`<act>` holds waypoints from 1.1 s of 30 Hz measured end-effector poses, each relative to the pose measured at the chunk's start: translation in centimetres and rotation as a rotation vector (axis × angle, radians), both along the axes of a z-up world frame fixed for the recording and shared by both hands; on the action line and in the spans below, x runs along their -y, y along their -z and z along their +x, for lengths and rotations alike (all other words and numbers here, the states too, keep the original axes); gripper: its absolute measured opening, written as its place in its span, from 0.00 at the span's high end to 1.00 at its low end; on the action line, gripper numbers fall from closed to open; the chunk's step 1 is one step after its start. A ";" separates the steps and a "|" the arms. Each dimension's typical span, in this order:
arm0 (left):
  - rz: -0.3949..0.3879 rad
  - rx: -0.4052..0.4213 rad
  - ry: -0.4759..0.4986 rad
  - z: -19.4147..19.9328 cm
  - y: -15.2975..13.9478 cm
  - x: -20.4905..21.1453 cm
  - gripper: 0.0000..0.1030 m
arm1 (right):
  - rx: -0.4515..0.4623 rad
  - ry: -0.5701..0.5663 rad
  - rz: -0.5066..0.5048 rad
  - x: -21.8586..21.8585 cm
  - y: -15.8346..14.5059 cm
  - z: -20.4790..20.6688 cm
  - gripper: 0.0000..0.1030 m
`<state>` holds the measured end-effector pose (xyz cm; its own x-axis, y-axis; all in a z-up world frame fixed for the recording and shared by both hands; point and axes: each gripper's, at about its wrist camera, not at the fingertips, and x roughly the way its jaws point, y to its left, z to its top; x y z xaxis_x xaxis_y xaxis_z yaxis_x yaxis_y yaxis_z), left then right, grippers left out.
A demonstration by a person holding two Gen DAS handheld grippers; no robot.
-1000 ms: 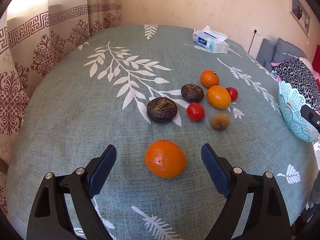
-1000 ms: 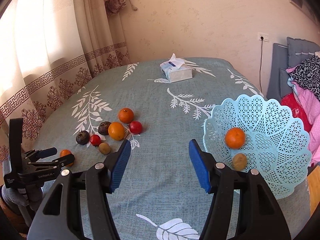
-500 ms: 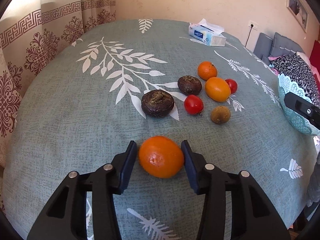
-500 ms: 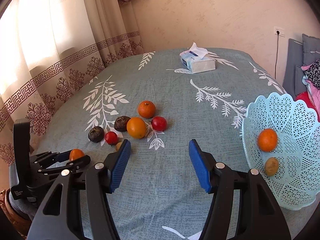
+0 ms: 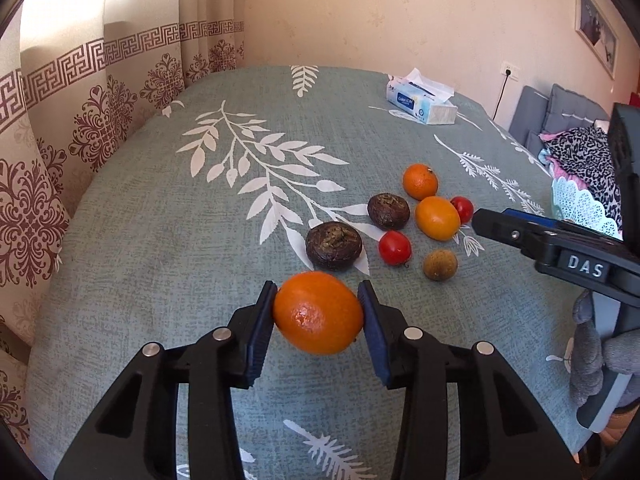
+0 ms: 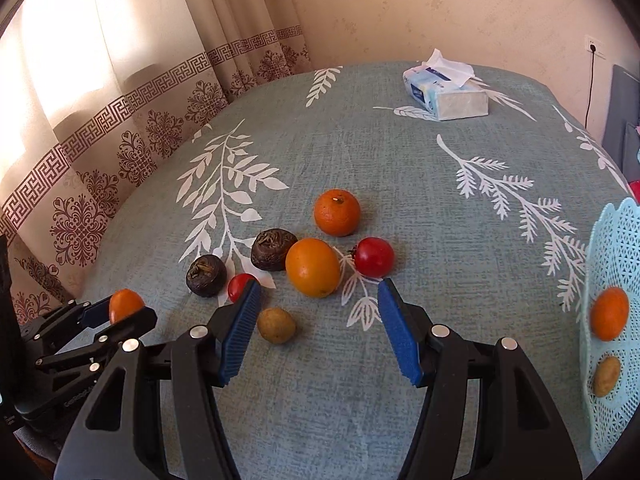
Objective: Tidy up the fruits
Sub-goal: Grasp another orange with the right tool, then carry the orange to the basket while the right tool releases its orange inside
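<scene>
My left gripper is shut on an orange and holds it just above the cloth; it also shows in the right wrist view. My right gripper is open and empty, low over the fruit cluster: a large orange, a smaller orange, two red tomatoes, two dark wrinkled fruits and a small brown fruit. The light blue basket at the right holds an orange and a brown fruit.
A tissue box stands at the far side of the cloth-covered table. Patterned curtains hang along the left. A wall socket and cushions are at the right.
My left gripper closed on the orange and lifted it slightly. My right gripper moved left and forward from the basket toward the fruit cluster.
</scene>
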<state>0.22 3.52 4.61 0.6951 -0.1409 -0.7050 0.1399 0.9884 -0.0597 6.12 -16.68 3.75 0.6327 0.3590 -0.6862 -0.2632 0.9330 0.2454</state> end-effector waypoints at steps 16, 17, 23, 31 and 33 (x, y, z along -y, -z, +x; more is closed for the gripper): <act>-0.012 0.011 -0.013 0.0 -0.8 -0.7 0.59 | -0.065 -0.046 -0.065 -2.7 2.7 4.7 0.51; -0.013 0.010 -0.013 0.0 -0.7 -0.7 0.59 | -0.073 -0.050 -0.066 -2.7 2.8 4.8 0.51; -0.013 0.001 -0.013 0.1 -0.5 -0.6 0.59 | -0.074 -0.052 -0.069 -2.7 2.9 4.6 0.62; -0.014 0.004 -0.014 0.1 -0.5 -0.5 0.59 | -0.036 -0.026 -0.047 -1.4 1.4 2.9 0.62; -0.014 0.004 -0.014 0.1 -0.5 -0.4 0.59 | -0.017 -0.013 -0.042 -0.7 0.7 2.2 0.62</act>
<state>0.27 3.89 5.12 0.6996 -0.1412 -0.7004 0.1265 0.9893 -0.0730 8.36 -16.03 3.09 0.6161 0.3382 -0.7114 -0.2717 0.9389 0.2111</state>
